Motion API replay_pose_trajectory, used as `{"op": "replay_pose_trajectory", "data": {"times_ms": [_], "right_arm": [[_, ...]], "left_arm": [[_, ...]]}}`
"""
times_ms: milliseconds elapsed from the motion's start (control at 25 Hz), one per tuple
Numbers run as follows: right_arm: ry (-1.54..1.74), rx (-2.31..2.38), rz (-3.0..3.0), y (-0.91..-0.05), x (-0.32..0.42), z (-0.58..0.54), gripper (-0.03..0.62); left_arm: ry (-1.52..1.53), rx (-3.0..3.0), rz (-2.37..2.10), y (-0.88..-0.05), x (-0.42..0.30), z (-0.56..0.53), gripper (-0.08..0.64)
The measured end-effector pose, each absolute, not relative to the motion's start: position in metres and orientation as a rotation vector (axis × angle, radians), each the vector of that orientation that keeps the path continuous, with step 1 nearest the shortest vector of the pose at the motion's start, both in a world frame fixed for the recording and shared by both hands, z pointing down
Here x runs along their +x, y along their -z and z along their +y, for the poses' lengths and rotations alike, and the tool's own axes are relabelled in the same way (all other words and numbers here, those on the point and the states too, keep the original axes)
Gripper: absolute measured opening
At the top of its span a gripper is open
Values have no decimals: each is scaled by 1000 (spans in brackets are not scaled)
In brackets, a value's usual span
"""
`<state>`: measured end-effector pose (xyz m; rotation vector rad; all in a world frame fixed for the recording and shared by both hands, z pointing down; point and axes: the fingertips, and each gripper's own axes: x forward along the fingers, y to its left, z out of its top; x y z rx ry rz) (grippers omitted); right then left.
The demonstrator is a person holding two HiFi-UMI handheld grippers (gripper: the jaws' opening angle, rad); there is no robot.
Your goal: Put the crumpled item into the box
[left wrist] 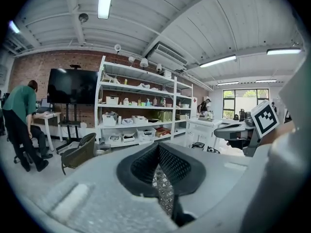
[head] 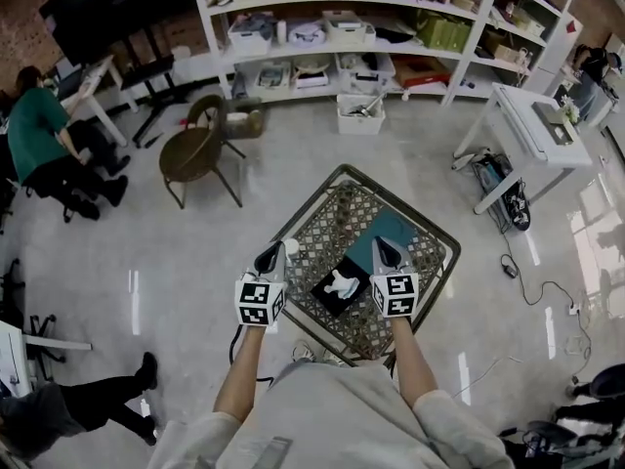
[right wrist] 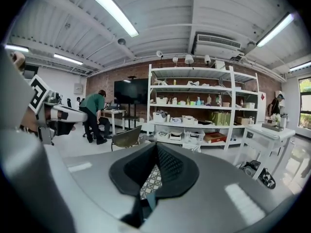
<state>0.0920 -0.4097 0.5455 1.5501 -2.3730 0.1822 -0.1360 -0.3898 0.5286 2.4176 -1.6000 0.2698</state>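
In the head view a white crumpled item (head: 342,283) lies within the outline of a black box (head: 330,301) on a small lattice-topped table (head: 337,218). A teal flat piece (head: 389,229) lies just behind the box. My left gripper (head: 270,253) hovers over the table's left edge, left of the box, with its jaws together and nothing in them. My right gripper (head: 388,251) hangs to the right of the box, over the teal piece, also shut and empty. Both gripper views look out level across the room: the left gripper (left wrist: 158,147) and the right gripper (right wrist: 156,147) show only slivers of table between their jaws.
A brown chair (head: 195,150) stands on the floor beyond the table. White shelves (head: 371,29) with bins line the back wall. A white desk (head: 532,123) is at the right, with cables (head: 532,283) on the floor. One person sits at the far left (head: 44,145) and another's leg (head: 93,399) shows at the lower left.
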Motion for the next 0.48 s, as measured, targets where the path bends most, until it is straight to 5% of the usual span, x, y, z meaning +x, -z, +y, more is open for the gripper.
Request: {"op": "replay_pose_trajectory", "data": {"times_ms": [480], "right_arm": [[-57, 1636, -2408, -495, 95, -418, -2]], "left_arm": [[-181, 2516, -1638, -483, -132, -403, 6]]}}
